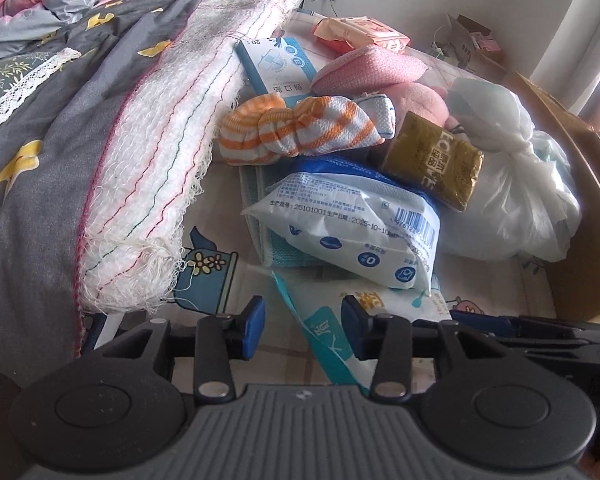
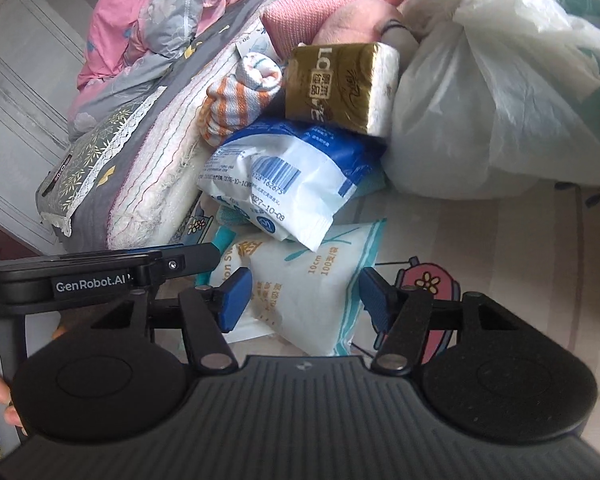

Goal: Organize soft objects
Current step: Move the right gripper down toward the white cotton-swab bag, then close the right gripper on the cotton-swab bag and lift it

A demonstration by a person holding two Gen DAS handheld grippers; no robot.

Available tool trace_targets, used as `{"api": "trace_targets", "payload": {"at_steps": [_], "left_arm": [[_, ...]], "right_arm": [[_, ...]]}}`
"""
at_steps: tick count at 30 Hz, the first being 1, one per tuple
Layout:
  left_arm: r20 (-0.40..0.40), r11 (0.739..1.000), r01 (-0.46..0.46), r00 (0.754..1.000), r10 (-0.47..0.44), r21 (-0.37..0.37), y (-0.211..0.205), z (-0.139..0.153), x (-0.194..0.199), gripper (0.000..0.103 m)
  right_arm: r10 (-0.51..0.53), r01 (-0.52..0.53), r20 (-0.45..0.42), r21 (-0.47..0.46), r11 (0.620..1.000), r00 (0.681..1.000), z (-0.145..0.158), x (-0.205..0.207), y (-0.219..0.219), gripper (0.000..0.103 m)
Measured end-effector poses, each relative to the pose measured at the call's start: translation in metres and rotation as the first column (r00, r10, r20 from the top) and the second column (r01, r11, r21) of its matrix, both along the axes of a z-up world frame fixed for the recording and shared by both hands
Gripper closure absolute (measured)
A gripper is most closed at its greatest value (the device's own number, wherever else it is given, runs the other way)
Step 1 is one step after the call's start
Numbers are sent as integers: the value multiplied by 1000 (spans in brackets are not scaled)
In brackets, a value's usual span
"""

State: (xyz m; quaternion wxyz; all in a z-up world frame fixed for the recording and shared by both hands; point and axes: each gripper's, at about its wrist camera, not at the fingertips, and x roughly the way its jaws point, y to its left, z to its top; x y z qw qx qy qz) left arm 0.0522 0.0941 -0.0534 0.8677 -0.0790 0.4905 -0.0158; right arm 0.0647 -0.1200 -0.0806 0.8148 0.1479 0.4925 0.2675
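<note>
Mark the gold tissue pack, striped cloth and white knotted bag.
gold tissue pack point(image 2: 332, 84), right wrist view, gold front face
striped cloth point(image 1: 300, 130), left wrist view, middle knot
white knotted bag point(image 2: 500, 92), right wrist view, body below knot

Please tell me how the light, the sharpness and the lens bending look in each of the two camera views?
Left wrist view: soft daylight, brightest at the upper right, whitening the plastic bag; print on the wipes pack is sharp; corners dark, edges curved. Right wrist view: the plastic bag is partly washed out; barcode on the wipes pack readable; strong fisheye bending, dark corners.
</note>
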Motion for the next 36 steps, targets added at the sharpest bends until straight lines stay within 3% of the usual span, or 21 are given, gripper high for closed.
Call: {"api": "trace_targets", "payload": {"at_steps": [3, 9, 16, 23, 29, 33, 36], "left_arm": [[7, 1000, 4, 1000, -4, 7, -5, 0, -4, 60], [25, 997, 67, 997, -68, 50, -29, -2, -13, 60], [13, 971, 134, 990, -140, 199, -59, -23, -19, 60], [14, 967, 154, 987, -160, 203, -63, -28, -20, 59], [0, 966, 154, 987, -158, 209, -62, -32, -20, 59], [-2, 968, 148, 989, -151, 201, -60, -32, -22, 57], [0, 968, 150, 988, -154, 201, -61, -33, -22, 57]], "right_arm": [[-5, 5, -9, -15, 1000, 1000, -4, -5, -3, 59], [-10, 11, 14, -65, 998, 1000, 0, -18, -15, 63], [-35, 35, -8, -64, 997, 999, 0, -26, -41, 60], [-78, 77, -38, -27, 997, 996, 2, -26, -56, 52], [-109, 109, 6, 11, 994, 994, 15, -20, -56, 47], [-80, 81, 19, -44, 996, 997, 8, -15, -43, 46], [-36, 48, 80, -150, 987, 996, 3, -19, -29, 44]]}}
